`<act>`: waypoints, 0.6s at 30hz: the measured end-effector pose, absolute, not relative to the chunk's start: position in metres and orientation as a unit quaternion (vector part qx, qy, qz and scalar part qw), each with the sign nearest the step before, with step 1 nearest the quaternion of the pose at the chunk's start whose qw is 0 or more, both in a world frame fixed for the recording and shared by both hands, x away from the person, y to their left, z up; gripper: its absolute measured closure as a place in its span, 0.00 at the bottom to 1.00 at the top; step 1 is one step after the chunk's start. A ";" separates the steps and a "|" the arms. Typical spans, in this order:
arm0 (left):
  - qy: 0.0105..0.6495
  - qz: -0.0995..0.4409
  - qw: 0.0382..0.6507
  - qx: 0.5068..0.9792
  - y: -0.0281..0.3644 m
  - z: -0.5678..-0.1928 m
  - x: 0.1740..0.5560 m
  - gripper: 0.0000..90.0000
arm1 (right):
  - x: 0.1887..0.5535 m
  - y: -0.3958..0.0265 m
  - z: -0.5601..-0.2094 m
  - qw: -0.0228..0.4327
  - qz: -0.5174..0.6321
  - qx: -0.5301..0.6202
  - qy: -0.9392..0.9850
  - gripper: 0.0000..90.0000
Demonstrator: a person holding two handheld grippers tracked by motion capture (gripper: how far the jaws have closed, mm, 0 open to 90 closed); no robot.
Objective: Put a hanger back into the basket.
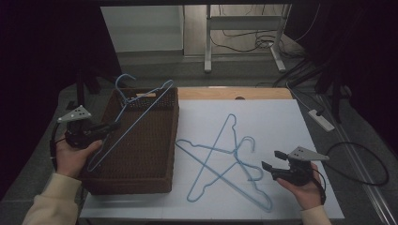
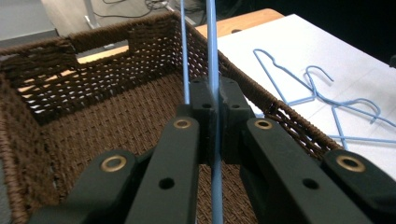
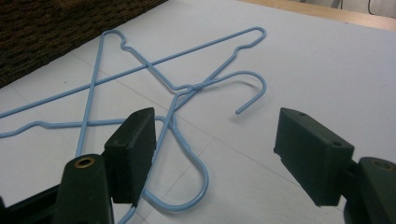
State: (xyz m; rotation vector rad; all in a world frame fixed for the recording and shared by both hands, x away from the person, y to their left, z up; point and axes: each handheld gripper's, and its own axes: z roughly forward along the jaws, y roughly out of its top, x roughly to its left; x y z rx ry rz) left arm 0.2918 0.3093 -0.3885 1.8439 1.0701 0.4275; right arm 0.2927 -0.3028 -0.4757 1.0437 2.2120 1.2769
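Dim room w/ desk legs and loose cables on the floor behind; up front a table (image 1: 281, 93) w/ a white sheet (image 1: 281, 126) over most of its top and a strip of bare wood along the far edge. Going left to right: the left gripper (image 1: 114, 125) sits at the table's left edge, over the left wall of a brown wicker basket (image 1: 141, 180) that fills the left part of the table. Its jaws are pressed together on the wire of a blue hanger (image 1: 141, 115), pinching it near the middle of one long side, prob so the frame doesn't swing. That hanger is tilted, hook up at the basket's far wall, lower end down inside toward the near left corner, so it looks like it's being fed in lengthways since the basket is long enough for it that way. In the left gripper view the wire (image 2: 212, 56) runs straight up between the closed pads, basket floor below, so I'd judge it's about to be laid down, not yet resting flat. Mid-table on the sheet, two more blue hangers (image 1: 220, 159) lie crossed over each other, hooks (image 3: 252, 88) pointing toward the right edge, just beside the basket's right wall. Right gripper (image 1: 273, 160) rests near the front right corner, jaws spread wide w/ nothing between them, aimed at the hooks, prob waiting to grab the next one
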 end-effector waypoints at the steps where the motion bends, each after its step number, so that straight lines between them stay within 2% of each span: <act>1: 0.435 0.174 0.462 0.753 0.309 -0.389 0.293 0.96 | 0.293 -0.303 -0.476 0.190 0.455 0.371 0.787 0.33; 18: 0.453 0.149 0.412 0.776 0.305 -0.420 0.318 0.96 | 0.293 -0.302 -0.477 0.189 0.451 0.370 0.790 0.33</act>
